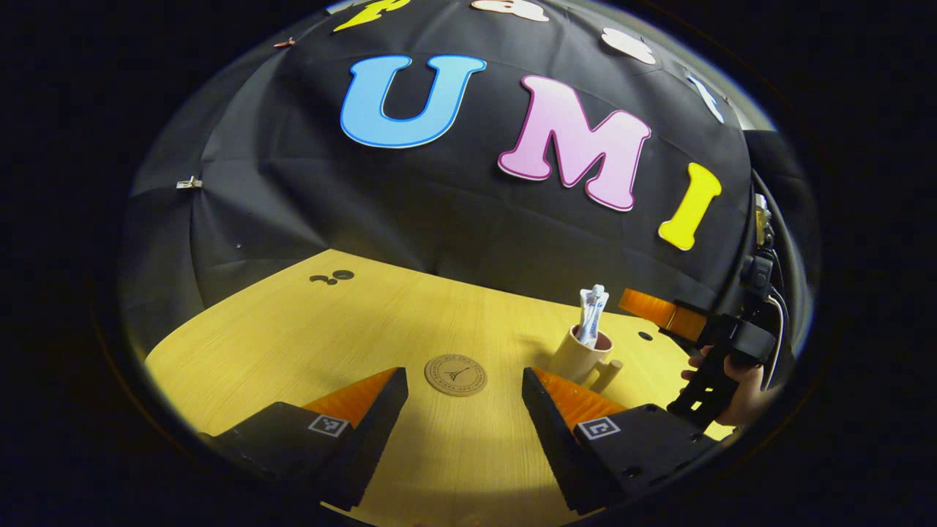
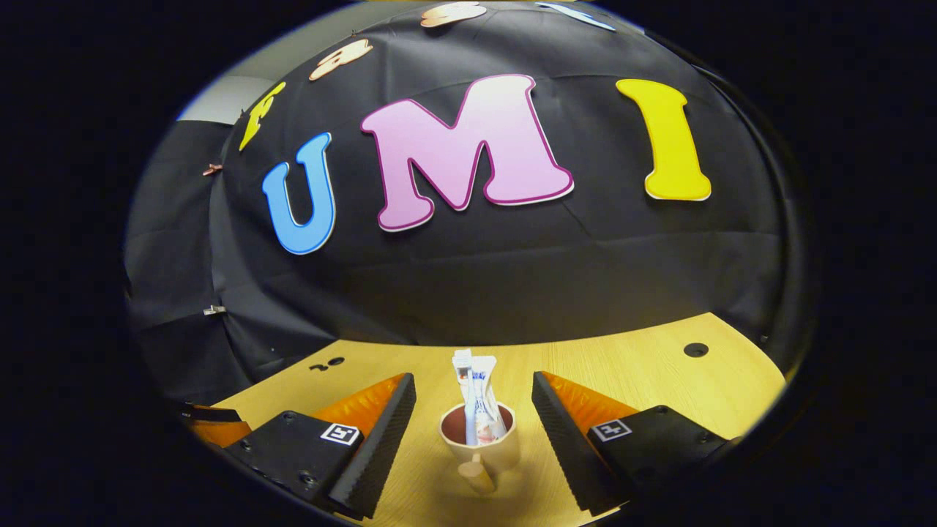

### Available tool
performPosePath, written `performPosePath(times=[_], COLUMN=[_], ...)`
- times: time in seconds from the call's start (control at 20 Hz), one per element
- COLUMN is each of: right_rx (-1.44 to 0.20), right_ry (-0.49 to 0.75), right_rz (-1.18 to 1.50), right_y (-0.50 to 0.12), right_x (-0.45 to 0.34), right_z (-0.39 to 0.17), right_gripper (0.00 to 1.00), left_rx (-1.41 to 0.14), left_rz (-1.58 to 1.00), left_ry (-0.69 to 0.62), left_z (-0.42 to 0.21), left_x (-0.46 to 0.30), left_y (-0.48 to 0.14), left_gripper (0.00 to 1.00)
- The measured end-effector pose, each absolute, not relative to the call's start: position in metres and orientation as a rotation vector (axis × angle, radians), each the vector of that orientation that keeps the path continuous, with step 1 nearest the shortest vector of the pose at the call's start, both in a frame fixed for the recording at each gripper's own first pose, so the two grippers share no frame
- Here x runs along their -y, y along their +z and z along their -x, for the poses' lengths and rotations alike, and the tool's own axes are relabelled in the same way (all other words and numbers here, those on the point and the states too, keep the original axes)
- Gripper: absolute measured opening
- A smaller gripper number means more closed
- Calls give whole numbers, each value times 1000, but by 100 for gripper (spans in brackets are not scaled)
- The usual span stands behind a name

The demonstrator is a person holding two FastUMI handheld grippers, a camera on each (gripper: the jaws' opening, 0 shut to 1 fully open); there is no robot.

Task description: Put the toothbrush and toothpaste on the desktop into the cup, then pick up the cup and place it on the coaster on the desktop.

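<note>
Cup (image 2: 481, 445) upright on wooden desktop (image 2: 637, 373), handle turned toward right gripper (image 2: 473, 432), toothpaste (image 2: 484, 399) and toothbrush (image 2: 463, 391) standing inside, tops above rim. Right gripper spread wide, fingers either side of cup, touching nothing. Left gripper (image 1: 464, 395) likewise wide open, holding nothing, raised over bare desktop. Coaster (image 1: 455, 375) flat on desktop, between left gripper's fingers in left gripper view, apart from cup. Hand (image 1: 736, 391) holding right gripper seen at right edge of left gripper view.
</note>
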State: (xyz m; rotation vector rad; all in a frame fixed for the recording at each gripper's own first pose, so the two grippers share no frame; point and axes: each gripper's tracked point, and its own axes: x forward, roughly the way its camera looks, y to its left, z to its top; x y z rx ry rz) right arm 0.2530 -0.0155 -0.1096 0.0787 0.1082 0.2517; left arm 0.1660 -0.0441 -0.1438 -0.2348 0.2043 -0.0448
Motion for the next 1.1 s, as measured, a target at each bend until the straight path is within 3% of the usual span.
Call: performPosePath(times=[0.05,0.45,1.1], right_rx=[-130,-387,-881], right_ry=[237,186,115], right_rz=[-86,-176,-237], right_y=[-109,-127,-214], right_x=[17,14,8], right_z=[-251,-247,-242], right_gripper=[97,97,98], left_rx=[-209,-204,-264], left_rz=[222,195,196], left_ry=[-54,-77,49], left_z=[-164,-140,-101], left_x=[42,32,-15], left_y=[-144,-127,-142], left_gripper=[98,98,98])
